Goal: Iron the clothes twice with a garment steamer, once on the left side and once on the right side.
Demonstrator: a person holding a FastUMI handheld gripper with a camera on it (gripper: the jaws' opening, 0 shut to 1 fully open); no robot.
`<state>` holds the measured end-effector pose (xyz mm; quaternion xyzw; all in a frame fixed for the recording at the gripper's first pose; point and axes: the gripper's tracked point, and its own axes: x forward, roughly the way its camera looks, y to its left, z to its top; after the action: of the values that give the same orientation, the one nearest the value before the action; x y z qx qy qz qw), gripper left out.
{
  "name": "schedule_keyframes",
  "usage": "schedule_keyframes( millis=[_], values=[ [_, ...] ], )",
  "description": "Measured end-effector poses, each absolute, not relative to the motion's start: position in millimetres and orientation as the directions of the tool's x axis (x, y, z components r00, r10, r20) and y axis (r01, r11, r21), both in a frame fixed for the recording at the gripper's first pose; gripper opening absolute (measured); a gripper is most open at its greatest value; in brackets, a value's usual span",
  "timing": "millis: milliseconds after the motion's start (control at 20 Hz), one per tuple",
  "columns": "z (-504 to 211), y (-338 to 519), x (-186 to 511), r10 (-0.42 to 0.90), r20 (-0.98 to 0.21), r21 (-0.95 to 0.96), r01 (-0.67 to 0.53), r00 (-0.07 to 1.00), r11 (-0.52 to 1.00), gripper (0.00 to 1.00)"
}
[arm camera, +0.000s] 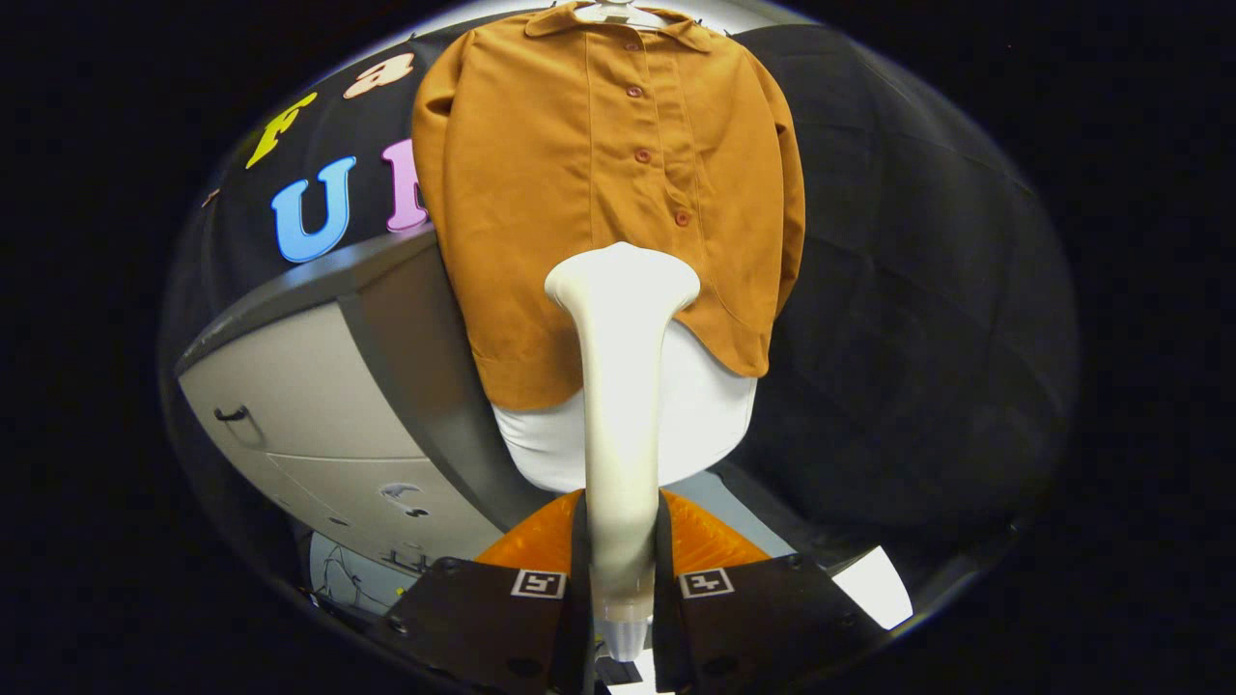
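Gripper view, tool [621, 541] gripping steamer [621, 386], shirt [579, 193]

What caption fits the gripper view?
Gripper shut on steamer, head low against hanging shirt.

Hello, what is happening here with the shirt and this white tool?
A person's handheld gripper is shut on the handle of a white garment steamer. The steamer's head is raised at the lower front of a brown shirt, near the button line. The shirt hangs on a hanger over a white board. A grey cabinet stands beside it.
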<state>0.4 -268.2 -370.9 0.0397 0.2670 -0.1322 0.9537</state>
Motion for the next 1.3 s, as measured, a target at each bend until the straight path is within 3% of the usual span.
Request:
schedule_keyframes(
  millis=[400,1300],
  values=[
    [-233.6,-220.6,22.7,-0.211,-0.292,0.032,0.23,0.933,0.973,0.27],
    [-50.8,-40.7,27.2,-0.077,-0.036,0.053,0.079,0.996,0.995,0.27]
  ],
)
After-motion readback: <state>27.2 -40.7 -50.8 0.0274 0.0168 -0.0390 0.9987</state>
